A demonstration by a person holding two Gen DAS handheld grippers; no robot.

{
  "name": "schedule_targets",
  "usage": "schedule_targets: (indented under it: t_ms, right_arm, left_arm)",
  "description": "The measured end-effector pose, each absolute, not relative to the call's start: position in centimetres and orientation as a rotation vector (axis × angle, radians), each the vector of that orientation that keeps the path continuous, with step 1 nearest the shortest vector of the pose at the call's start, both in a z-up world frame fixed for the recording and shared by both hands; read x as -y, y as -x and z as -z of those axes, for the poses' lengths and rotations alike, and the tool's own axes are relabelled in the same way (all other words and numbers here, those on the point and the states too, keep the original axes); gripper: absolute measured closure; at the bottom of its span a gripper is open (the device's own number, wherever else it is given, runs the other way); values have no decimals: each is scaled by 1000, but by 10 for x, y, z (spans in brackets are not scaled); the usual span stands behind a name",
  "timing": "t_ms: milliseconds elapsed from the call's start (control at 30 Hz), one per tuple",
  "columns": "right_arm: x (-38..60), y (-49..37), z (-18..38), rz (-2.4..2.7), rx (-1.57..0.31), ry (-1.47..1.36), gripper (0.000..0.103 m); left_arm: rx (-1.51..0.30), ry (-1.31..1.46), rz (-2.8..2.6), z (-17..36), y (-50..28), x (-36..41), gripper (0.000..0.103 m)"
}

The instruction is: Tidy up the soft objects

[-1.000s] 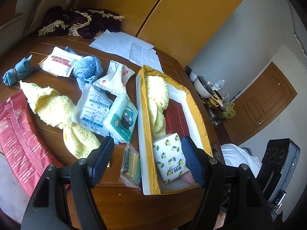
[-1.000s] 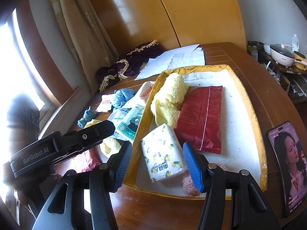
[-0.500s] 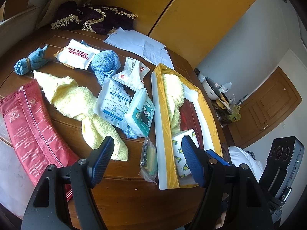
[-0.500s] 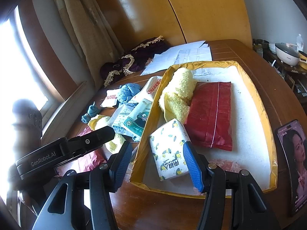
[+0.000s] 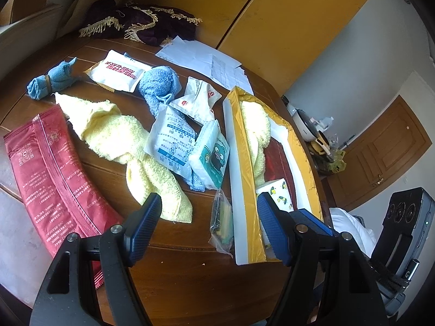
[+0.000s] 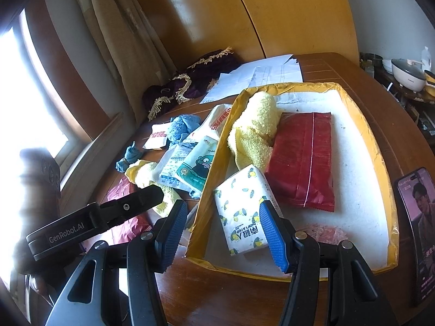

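Dark wooden worktop [image 5: 190,266] under both tools, yellow cupboard doors [image 5: 285,21] behind. Left gripper [image 5: 209,212] spread wide, empty, above a clear bag [image 5: 221,222] of small green and yellow pieces, contents hard to make out. Further out, loose on the wood: yellow towel [image 5: 122,141], long red pack [image 5: 51,174], two overlapping tissue packs [image 5: 187,149], blue cloth [image 5: 160,84], rolled blue cloth [image 5: 49,81], white sachet [image 5: 119,72], papers [image 5: 217,62], fringed purple cloth [image 5: 141,24] at the far edge. Right gripper [image 6: 223,228] likewise released, gripping nothing, poised over the near corner of a yellow-rimmed white tray [image 6: 364,217]. Inside the tray: lemon-print tissue pack [image 6: 239,209] between the fingers' line of sight, red pouch [image 6: 304,160] beside it, second yellow towel [image 6: 255,133] against the left wall, pink fuzzy patch [image 6: 320,232] half hidden behind the right finger. Phone [image 6: 418,217] on the wood just right of the tray, cut off by the frame. Window side washed out by glare.
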State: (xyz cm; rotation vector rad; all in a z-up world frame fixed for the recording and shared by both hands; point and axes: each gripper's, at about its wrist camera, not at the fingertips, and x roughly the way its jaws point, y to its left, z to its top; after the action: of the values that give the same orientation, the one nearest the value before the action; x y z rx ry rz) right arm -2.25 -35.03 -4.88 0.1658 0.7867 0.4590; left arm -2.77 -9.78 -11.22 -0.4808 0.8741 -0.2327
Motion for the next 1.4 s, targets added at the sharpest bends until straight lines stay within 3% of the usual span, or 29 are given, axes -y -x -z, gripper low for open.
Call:
schedule_targets:
  t_ms: [1400]
  right_arm:
    - [348,22,51,-458,-788,-167,45]
  left_arm:
    - [-880,483,218,116,31,93,31]
